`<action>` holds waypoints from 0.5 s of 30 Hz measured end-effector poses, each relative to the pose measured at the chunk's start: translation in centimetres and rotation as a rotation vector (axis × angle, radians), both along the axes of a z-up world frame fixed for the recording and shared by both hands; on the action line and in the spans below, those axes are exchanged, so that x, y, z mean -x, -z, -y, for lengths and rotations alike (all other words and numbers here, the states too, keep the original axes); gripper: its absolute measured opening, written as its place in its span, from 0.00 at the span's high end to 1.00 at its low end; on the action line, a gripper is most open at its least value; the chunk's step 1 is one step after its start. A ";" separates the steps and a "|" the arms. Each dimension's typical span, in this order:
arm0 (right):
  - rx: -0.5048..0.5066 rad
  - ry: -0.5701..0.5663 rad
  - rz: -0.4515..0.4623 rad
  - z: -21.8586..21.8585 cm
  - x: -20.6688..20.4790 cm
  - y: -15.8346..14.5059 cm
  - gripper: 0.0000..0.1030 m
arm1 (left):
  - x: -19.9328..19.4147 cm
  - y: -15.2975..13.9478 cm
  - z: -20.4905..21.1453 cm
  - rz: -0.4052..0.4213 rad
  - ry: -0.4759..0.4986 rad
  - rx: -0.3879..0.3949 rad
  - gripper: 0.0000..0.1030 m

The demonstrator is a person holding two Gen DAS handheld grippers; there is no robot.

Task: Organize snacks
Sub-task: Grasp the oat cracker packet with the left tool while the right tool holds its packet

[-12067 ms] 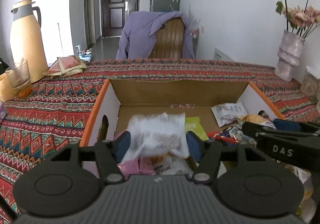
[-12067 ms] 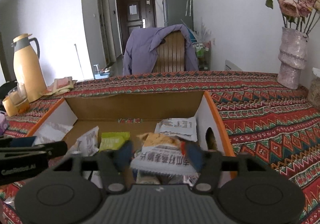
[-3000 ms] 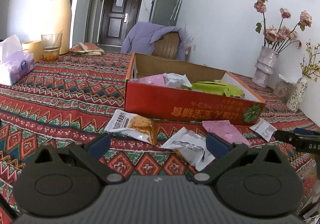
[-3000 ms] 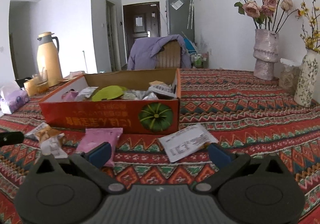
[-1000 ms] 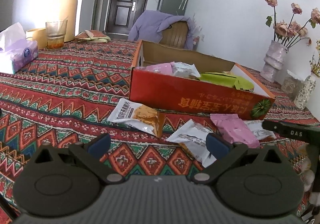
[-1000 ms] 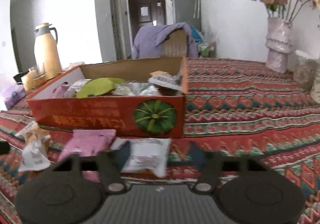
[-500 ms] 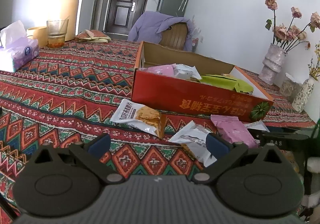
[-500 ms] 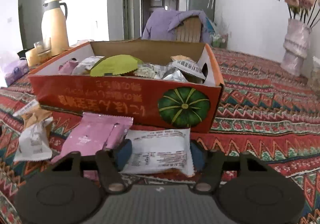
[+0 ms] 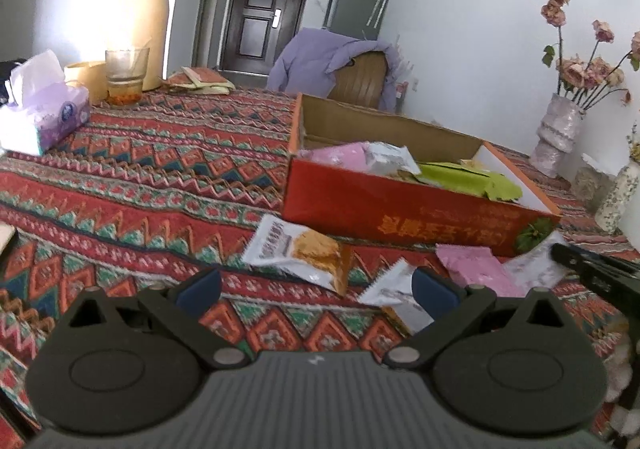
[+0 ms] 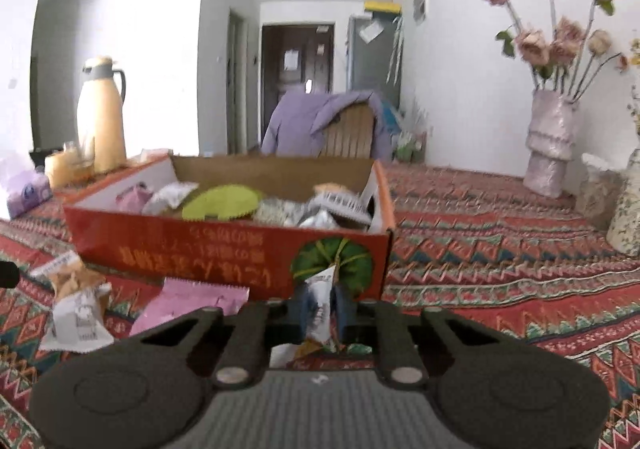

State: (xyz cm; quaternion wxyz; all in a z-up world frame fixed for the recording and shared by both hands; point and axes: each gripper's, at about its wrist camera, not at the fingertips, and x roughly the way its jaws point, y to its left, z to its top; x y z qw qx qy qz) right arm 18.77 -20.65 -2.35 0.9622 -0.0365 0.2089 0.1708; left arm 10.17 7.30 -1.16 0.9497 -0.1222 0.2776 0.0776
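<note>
An open red cardboard box [image 9: 400,205] [image 10: 224,241] holds several snack packets. My right gripper [image 10: 322,307] is shut on a white snack packet [image 10: 320,297], squeezed and lifted just in front of the box's near right corner. A pink packet [image 10: 192,305] [image 9: 476,269], a white packet [image 10: 78,319] [image 9: 390,289] and a white-orange packet [image 9: 300,249] [image 10: 68,277] lie on the cloth before the box. My left gripper [image 9: 316,289] is open and empty, above the cloth near the white-orange packet.
A tissue box [image 9: 44,117], a glass [image 9: 126,75] and a cream thermos [image 9: 148,17] stand at the far left. Flower vases [image 10: 550,149] stand on the right. A chair with a purple jacket [image 9: 332,61] is behind the table.
My right gripper closed on the white packet in front of the box and raised it off the cloth. My left gripper stayed open and shifted slightly.
</note>
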 end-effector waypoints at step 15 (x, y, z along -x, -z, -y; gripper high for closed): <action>-0.070 0.024 0.012 1.3 -0.2 0.1 0.89 | -8.9 2.4 -0.3 -0.238 0.006 -0.190 0.00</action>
